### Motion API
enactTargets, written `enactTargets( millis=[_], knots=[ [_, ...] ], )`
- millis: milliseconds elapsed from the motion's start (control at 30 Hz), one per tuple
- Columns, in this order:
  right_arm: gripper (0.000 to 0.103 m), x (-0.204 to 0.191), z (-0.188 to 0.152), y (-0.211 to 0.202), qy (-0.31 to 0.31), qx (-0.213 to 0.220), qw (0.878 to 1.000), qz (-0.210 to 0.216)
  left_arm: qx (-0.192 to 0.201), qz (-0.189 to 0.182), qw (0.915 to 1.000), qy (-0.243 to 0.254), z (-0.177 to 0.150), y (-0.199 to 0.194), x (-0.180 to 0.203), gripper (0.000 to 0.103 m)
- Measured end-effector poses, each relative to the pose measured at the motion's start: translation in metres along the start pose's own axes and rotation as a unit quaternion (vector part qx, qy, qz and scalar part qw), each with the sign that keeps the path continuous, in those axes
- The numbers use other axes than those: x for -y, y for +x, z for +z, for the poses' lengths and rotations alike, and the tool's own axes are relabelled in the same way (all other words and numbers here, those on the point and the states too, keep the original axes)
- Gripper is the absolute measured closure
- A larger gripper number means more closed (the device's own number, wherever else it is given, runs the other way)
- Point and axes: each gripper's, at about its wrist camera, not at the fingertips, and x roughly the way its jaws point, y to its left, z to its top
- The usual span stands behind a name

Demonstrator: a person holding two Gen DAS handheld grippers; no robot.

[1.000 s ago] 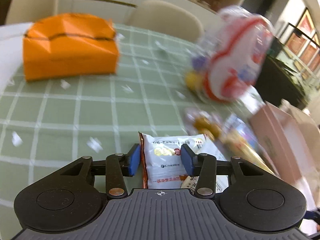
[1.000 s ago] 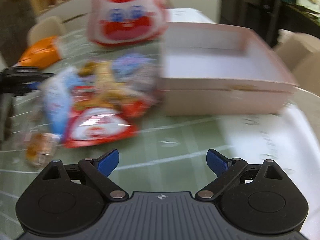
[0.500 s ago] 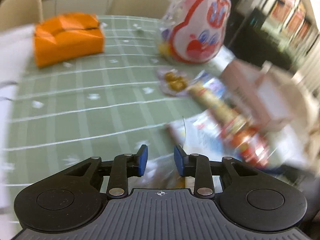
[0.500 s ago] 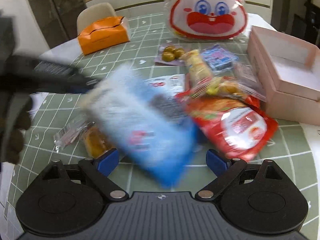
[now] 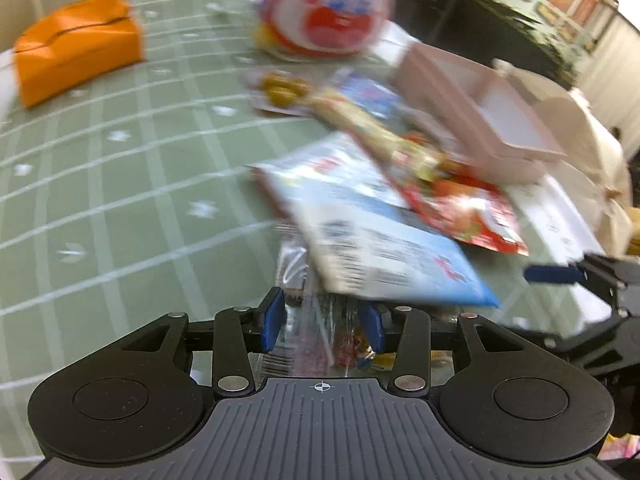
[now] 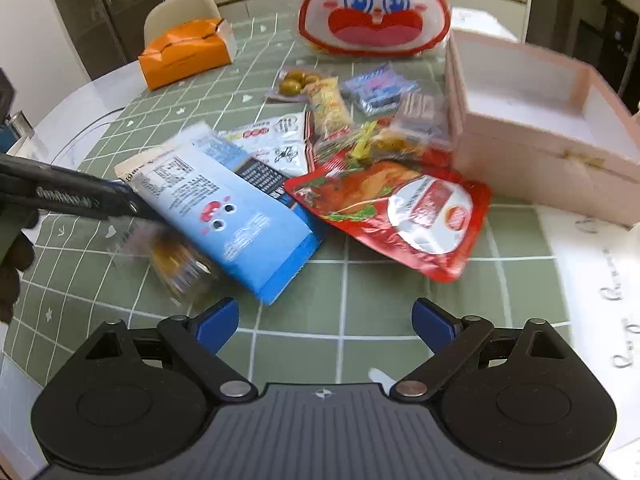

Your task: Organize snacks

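My left tongs (image 5: 322, 326) have a clear crinkly snack packet (image 5: 320, 336) between their blue pads; the jaws have just been opening, and through the blur I cannot tell whether the pads press on it. In the right wrist view these left tongs (image 6: 132, 208) reach in from the left edge, their tips at the near corner of a long blue and white snack bag (image 6: 228, 208), with the blurred clear packet (image 6: 180, 264) just below them. My right tongs (image 6: 326, 320) stand wide open over the green checked surface (image 6: 360, 288) with nothing between the pads. Just beyond the blue and white bag, and touching it, lies a red pouch (image 6: 404, 216) with a white panel. Behind those two sits a white sachet (image 6: 280, 144) with black print, and past it a loose cluster of small snacks: a yellow wrapped bar (image 6: 328, 108), a clear packet of green olives (image 6: 298, 82), a pale blue and purple packet (image 6: 378, 88) and a crumpled clear bag (image 6: 404, 136) with yellow pieces. To the right of the heap, touching it, is an open pink box (image 6: 532, 136), empty inside as far as I can see. At the far side stands a large white and red rabbit-face bag (image 6: 374, 8), upright. Far left, well apart from the heap, lies an orange tissue box (image 6: 186, 54), with a pale chair (image 6: 182, 10) behind it.
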Motion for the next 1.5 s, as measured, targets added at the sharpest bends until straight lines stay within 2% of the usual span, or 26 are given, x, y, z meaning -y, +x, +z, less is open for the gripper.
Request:
enactTargets(
  millis=[133, 233, 300, 333, 400, 467, 533, 667, 767, 833, 933, 967, 1000, 1100, 1133, 1233, 1367, 1400, 1500],
  knots=[
    [0.008, 0.026, 0.0, -0.021, 0.024, 0.037, 0.998, -0.033, 0.002, -0.039, 0.9992, 0.004, -0.005, 0.013, 0.04, 0.057],
    [0.008, 0.049, 0.002, -0.028, 0.047, 0.04, 0.997, -0.053, -0.001, -0.06, 0.9982, 0.007, -0.008, 0.023, 0.072, 0.057],
    [0.008, 0.06, 0.0, -0.033, 0.059, 0.035, 0.997, -0.039, -0.009, -0.074, 0.9971, 0.015, -0.011, 0.026, 0.093, 0.057],
    [0.008, 0.062, -0.003, -0.034, 0.058, 0.027, 0.998, -0.022, -0.014, -0.079, 0.9966, 0.021, -0.014, 0.027, 0.101, 0.062],
    [0.008, 0.063, -0.013, -0.037, 0.054, 0.018, 0.998, 0.004, -0.022, -0.073, 0.9964, 0.035, -0.019, 0.028, 0.113, 0.066],
    [0.008, 0.061, -0.024, -0.035, 0.041, 0.006, 0.999, 0.026, -0.023, -0.057, 0.9974, 0.036, -0.021, 0.027, 0.115, 0.066],
    [0.008, 0.055, -0.032, -0.03, 0.029, 0.003, 0.999, 0.026, -0.024, -0.029, 0.9988, 0.031, -0.02, 0.025, 0.11, 0.068],
    [0.011, 0.049, -0.035, -0.024, 0.025, 0.025, 0.999, -0.016, -0.021, 0.002, 0.9997, 0.009, -0.014, 0.023, 0.106, 0.068],
    [0.012, 0.059, -0.036, -0.033, 0.029, 0.053, 0.995, -0.075, 0.002, 0.023, 0.9996, -0.015, -0.006, 0.025, 0.105, 0.067],
    [0.012, 0.072, -0.04, -0.037, 0.035, 0.055, 0.994, -0.083, 0.009, 0.024, 0.9989, -0.039, 0.0, 0.032, 0.104, 0.067],
    [0.012, 0.091, -0.047, -0.038, 0.076, 0.033, 0.995, -0.051, 0.004, 0.018, 0.9979, -0.062, 0.01, 0.047, 0.109, 0.066],
    [0.012, 0.095, -0.049, -0.036, 0.089, 0.02, 0.995, -0.038, 0.007, 0.018, 0.9984, -0.053, 0.012, 0.052, 0.115, 0.065],
    [0.008, 0.096, -0.053, -0.037, 0.09, 0.026, 0.995, -0.032, 0.008, 0.022, 0.9991, -0.036, 0.014, 0.056, 0.123, 0.064],
    [0.004, 0.087, -0.06, -0.035, 0.052, 0.021, 0.997, -0.044, 0.007, 0.044, 0.999, 0.003, 0.011, 0.059, 0.139, 0.062],
    [0.0, 0.084, -0.062, -0.033, 0.042, 0.017, 0.998, -0.046, 0.003, 0.04, 0.9992, 0.006, 0.009, 0.058, 0.14, 0.062],
    [0.0, 0.072, -0.068, -0.032, 0.007, 0.014, 0.997, -0.071, -0.016, 0.025, 0.9996, 0.005, -0.003, 0.049, 0.139, 0.064],
    [0.001, 0.075, -0.064, -0.036, -0.006, 0.005, 0.999, -0.051, -0.028, 0.017, 0.9994, 0.003, -0.026, 0.033, 0.138, 0.066],
    [0.008, 0.077, -0.064, -0.04, -0.007, 0.017, 0.999, -0.044, -0.028, 0.018, 0.9994, 0.003, -0.031, 0.03, 0.137, 0.066],
    [0.009, 0.075, -0.059, -0.047, -0.03, 0.054, 0.996, -0.067, -0.027, 0.023, 0.9994, -0.004, -0.04, 0.023, 0.136, 0.066]
  ],
)
